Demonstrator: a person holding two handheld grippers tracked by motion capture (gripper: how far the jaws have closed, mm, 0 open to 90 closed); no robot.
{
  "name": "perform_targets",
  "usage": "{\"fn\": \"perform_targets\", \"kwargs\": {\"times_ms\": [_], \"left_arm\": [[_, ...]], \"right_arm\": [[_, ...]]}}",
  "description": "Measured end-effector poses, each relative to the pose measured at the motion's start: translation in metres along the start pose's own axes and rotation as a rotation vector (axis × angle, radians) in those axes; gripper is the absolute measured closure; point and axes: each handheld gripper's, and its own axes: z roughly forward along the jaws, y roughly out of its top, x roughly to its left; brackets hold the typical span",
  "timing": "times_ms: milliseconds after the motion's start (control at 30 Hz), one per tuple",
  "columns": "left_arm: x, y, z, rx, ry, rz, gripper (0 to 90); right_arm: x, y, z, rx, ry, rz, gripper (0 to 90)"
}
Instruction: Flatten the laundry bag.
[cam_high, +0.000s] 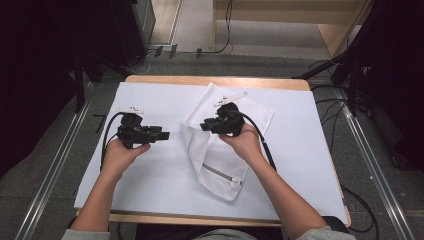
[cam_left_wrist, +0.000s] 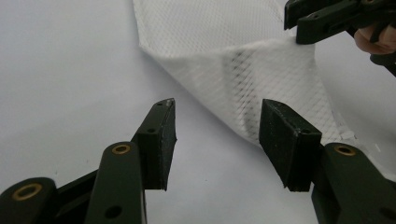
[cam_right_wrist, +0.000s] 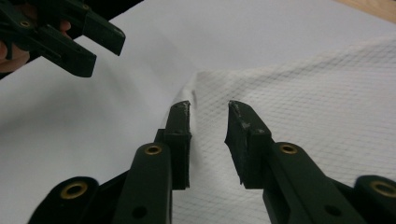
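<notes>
Releasing the mesh laundry bag (cam_high: 212, 150), spread your right gripper (cam_right_wrist: 208, 109) wider; left gripper (cam_left_wrist: 217, 116) gapes empty.

No readable text, label, brand or number anywhere. White mesh zip bag (cam_high: 215, 150) plain. White table sheet (cam_high: 150, 170) unmarked.

Left gripper (cam_left_wrist: 215, 140): jaws stand well apart above the white bench (cam_left_wrist: 70, 84), nothing between the pads. Beyond them, a white mesh bag (cam_left_wrist: 243, 56) lies partly raised in a fold. At upper right, the right gripper (cam_left_wrist: 299, 25) is at the fold's top edge.
</notes>
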Motion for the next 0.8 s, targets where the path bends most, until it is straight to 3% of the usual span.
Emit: {"fn": "perform_targets", "kwargs": {"times_ms": [167,400,667,800], "left_arm": [[0.004,0.001,-0.004,0.001,0.011,-0.006,46.7],[0.009,0.006,-0.001,-0.006,0.016,-0.006,46.2],[0.026,0.018,0.032,0.059,0.017,-0.012,46.4],[0.028,0.024,0.047,0.084,0.021,0.012,46.7]], "right_arm": [[-0.006,0.0,-0.017,-0.008,-0.02,0.004,69.6],[-0.019,-0.015,-0.031,0.029,-0.073,0.037,69.5],[-0.03,-0.038,-0.044,0.06,-0.152,0.037,68.6],[-0.038,-0.051,-0.054,0.069,-0.184,0.05,67.1]]}}
